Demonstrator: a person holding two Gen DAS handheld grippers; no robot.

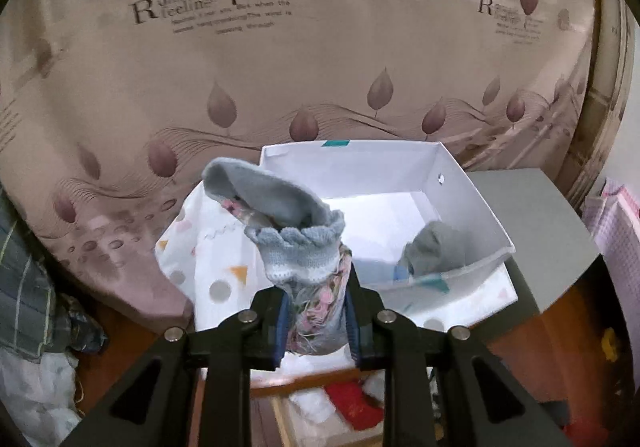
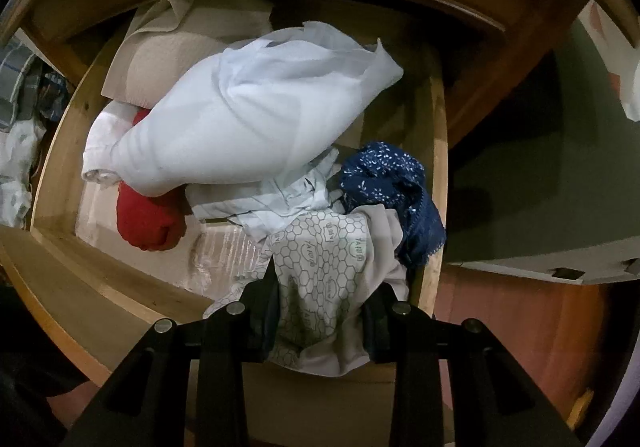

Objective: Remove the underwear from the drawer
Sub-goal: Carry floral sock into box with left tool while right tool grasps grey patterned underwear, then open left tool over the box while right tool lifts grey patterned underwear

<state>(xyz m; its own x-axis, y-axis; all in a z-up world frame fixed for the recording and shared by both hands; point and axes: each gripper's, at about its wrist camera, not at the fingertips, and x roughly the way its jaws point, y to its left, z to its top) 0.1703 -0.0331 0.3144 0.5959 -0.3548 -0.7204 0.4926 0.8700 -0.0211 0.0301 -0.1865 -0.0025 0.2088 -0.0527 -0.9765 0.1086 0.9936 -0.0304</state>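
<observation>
Both tongs are pinching cloth: my left tongs (image 1: 316, 321) hold a grey-blue garment with a scalloped edge (image 1: 288, 223) up in the air, its long axis running away from the fingers toward the white box (image 1: 472, 207) straight ahead. My right tongs (image 2: 320, 321) point down into the wooden drawer (image 2: 438, 167), pressed on a honeycomb-print piece of underwear (image 2: 324, 267). Judgement: the left is nearer the box, so it delivers first.
</observation>
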